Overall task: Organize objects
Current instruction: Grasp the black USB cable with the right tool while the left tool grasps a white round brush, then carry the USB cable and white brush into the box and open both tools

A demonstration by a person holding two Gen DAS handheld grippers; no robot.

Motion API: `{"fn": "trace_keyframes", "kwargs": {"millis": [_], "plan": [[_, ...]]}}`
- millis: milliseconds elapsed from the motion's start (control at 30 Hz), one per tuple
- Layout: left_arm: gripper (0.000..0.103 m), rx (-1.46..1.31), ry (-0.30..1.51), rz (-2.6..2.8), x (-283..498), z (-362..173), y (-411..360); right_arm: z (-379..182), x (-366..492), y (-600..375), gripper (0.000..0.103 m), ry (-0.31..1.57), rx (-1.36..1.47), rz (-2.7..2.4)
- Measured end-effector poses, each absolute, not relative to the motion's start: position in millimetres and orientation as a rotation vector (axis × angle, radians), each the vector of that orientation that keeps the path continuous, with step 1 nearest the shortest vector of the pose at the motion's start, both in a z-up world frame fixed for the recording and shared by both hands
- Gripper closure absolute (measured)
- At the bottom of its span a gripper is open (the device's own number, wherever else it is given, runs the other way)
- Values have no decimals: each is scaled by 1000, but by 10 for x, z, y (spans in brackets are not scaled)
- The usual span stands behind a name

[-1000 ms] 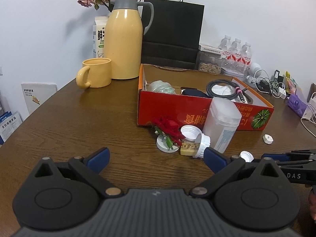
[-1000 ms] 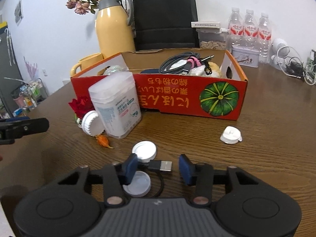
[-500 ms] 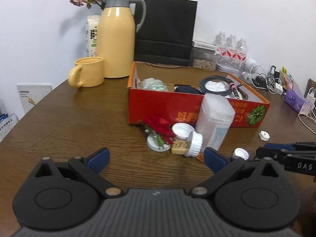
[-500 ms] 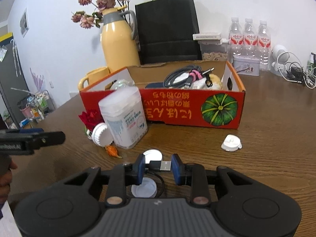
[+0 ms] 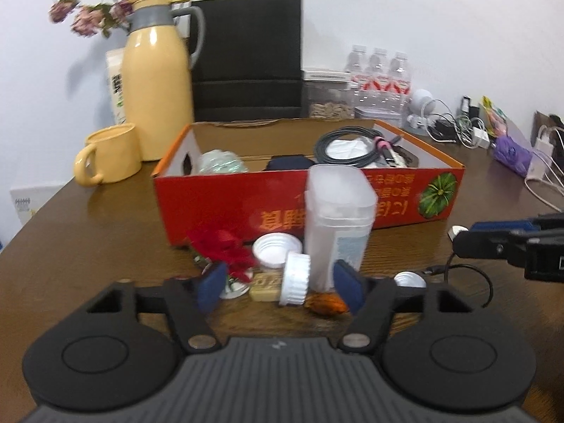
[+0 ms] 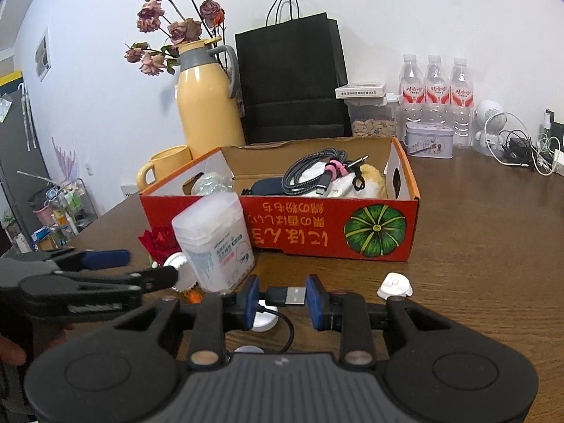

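Left wrist view: left gripper (image 5: 280, 290) at lower centre, blue-padded fingers (image 5: 210, 287) half spread and closing, nothing pinched; between them lies a ribbed white cap (image 5: 295, 278) on its side, a tan block (image 5: 265, 283), an orange scrap (image 5: 326, 306). Frosted plastic jar (image 5: 336, 227) upright just behind, against the glossy red cardboard box (image 5: 225, 204). Red fabric flower (image 5: 225, 246) left of the jar. Wood-grain counter (image 5: 88, 246).

Right wrist view: right gripper (image 6: 282, 299) lower centre, fingers narrow, clamped on a black USB plug (image 6: 286, 296) with metal tip, held level; its thin black cable (image 6: 287, 328) loops down. Round white lid (image 6: 262, 320) flat below. White clip (image 6: 394, 283) right. Box at centre holds a coiled braided cable (image 6: 308, 172).
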State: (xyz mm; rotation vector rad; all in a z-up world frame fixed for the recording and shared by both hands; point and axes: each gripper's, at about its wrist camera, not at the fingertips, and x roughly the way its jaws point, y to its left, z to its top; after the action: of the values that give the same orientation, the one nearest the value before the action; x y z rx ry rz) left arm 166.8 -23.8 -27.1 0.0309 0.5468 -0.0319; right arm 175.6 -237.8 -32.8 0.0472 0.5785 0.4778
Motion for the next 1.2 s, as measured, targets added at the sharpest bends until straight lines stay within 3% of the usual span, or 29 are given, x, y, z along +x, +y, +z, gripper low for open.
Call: {"fn": "trace_keyframes", "kwargs": {"millis": [67,133,733,1200], "plan": [[70,47,554,-36,1711,-300,-266,-320,1757,-2371,76,577,47,476],[86,42,578,-36,1746,-334,-258,-315,1765,-2370,76,576,47,477],[87,46,409,-61,1587,111,-161,-140,1925,-2379,76,512,49,460],[87,-12,241,-28,2330,733,-49,495,2631,-1920,75,344,45,484]]}}
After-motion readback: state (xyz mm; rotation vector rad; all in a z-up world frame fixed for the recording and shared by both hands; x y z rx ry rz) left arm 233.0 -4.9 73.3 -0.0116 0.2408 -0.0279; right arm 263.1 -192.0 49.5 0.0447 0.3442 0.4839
